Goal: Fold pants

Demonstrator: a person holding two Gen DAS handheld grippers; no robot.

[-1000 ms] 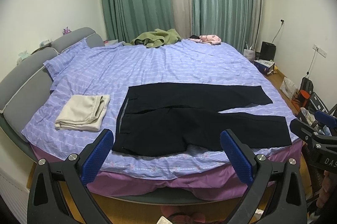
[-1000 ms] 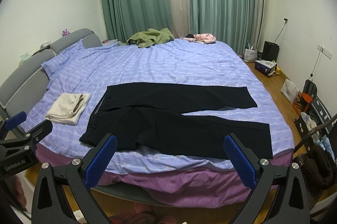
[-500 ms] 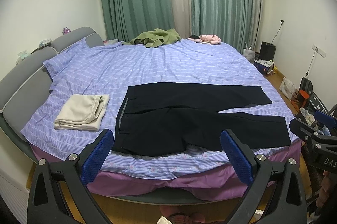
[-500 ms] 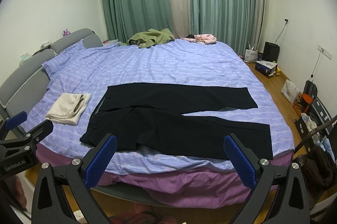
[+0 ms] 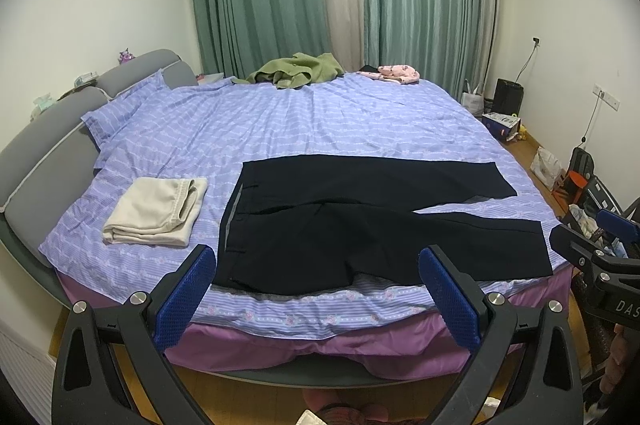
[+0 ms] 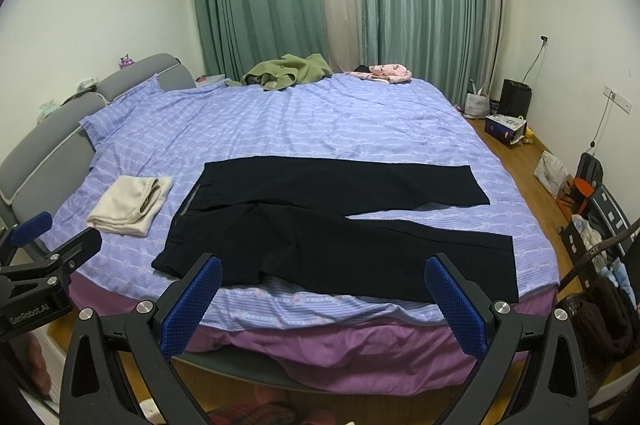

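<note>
Black pants (image 5: pixel 360 221) lie flat on the bed's near side, waistband to the left, both legs spread to the right; they also show in the right wrist view (image 6: pixel 332 225). My left gripper (image 5: pixel 316 289) is open and empty, held off the bed's front edge facing the waist end. My right gripper (image 6: pixel 322 299) is open and empty, also off the front edge, further right. Each gripper shows at the edge of the other's view: the right one (image 5: pixel 596 253) and the left one (image 6: pixel 44 257).
A folded cream garment (image 5: pixel 156 209) lies left of the pants. A green garment (image 5: pixel 296 71) and a pink one (image 5: pixel 394 73) lie at the bed's far side. The grey headboard (image 5: pixel 48 141) is on the left. Bags, boxes and a rack (image 6: pixel 580 209) stand on the floor at right.
Both views have barely shifted; the pants and grippers stand as before.
</note>
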